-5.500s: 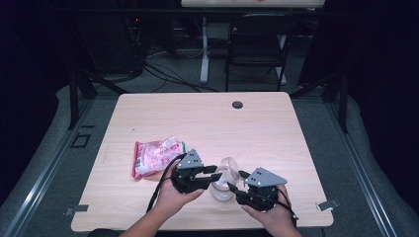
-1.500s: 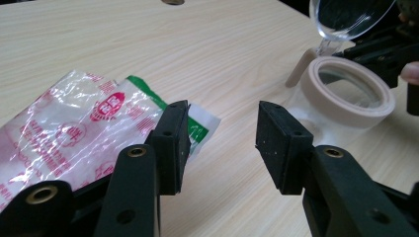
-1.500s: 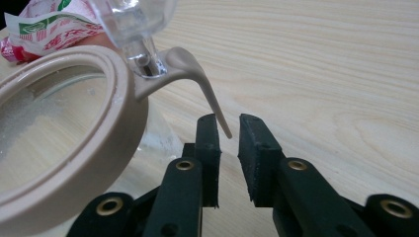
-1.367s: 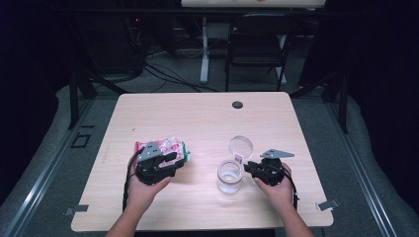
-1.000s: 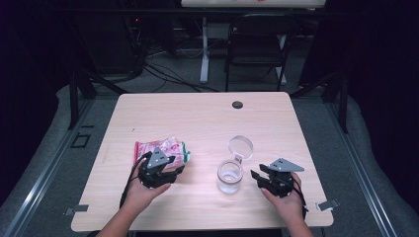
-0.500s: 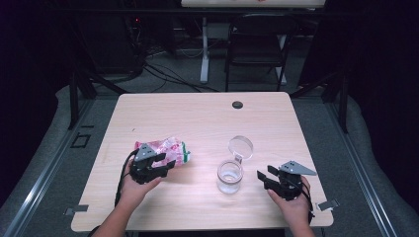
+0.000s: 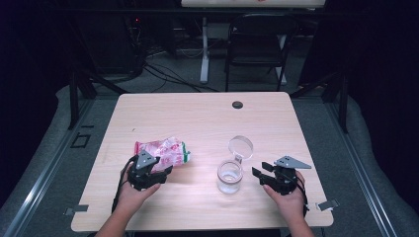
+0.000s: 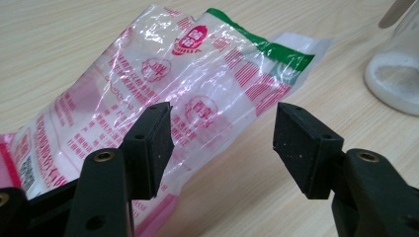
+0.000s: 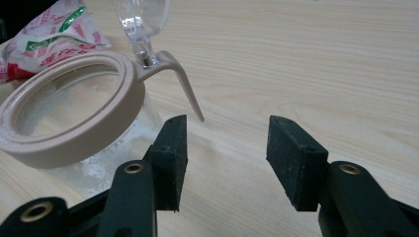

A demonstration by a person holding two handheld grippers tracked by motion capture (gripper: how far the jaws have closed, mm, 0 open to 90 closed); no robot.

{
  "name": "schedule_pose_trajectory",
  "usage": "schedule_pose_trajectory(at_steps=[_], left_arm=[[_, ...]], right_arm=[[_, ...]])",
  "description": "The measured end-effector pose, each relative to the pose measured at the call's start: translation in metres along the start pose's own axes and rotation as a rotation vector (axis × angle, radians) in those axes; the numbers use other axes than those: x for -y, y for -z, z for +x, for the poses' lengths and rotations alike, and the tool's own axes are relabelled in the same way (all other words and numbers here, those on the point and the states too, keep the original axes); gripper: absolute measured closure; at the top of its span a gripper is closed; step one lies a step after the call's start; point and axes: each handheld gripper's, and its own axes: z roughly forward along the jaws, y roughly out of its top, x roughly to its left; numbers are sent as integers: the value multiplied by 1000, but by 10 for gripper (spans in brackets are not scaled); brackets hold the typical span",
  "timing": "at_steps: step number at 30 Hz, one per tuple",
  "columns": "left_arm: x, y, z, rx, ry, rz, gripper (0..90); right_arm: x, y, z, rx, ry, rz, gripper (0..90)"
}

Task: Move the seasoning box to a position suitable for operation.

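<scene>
- Left hand-held gripper (image 7: 157,170) seen wide apart, jaws just been opening; nothing gripped, pink/white plastic bag (image 8: 197,94) lying past the pads on the counter (image 7: 207,118).
- Right hand-held gripper (image 7: 261,174) also spread wide, nothing between the pads.
- Glass jar (image 7: 230,176) w/ beige rim stood betw. both grippers, lid (image 7: 240,146) flipped open; white powder seen inside.
- Bag found left of jar, apart from it.

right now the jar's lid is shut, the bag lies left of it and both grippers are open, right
Not quite: the jar has its lid flipped open, as the high view shows. The rest holds: the bag lies left of the jar, and the left gripper and right gripper are both open, holding nothing.
</scene>
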Motion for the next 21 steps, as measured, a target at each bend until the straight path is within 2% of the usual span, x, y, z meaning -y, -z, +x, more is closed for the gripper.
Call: schedule_pose_trajectory(at_steps=[4, 11, 15, 21], left_arm=[[3, 5, -1, -25, -14, -3, 402], [5, 5, -2, -41, -23, 6, 402], [5, 1, -4, -31, -47, 23, 387], [0, -8, -14, -43, -115, 44, 386]], right_arm=[[-2, -4, 2, -12, -1, 0, 503], [-4, -9, 4, -28, 3, 5, 503], [-4, -9, 4, -28, 6, 10, 503], [-2, -6, 5, -25, 16, 20, 503]])
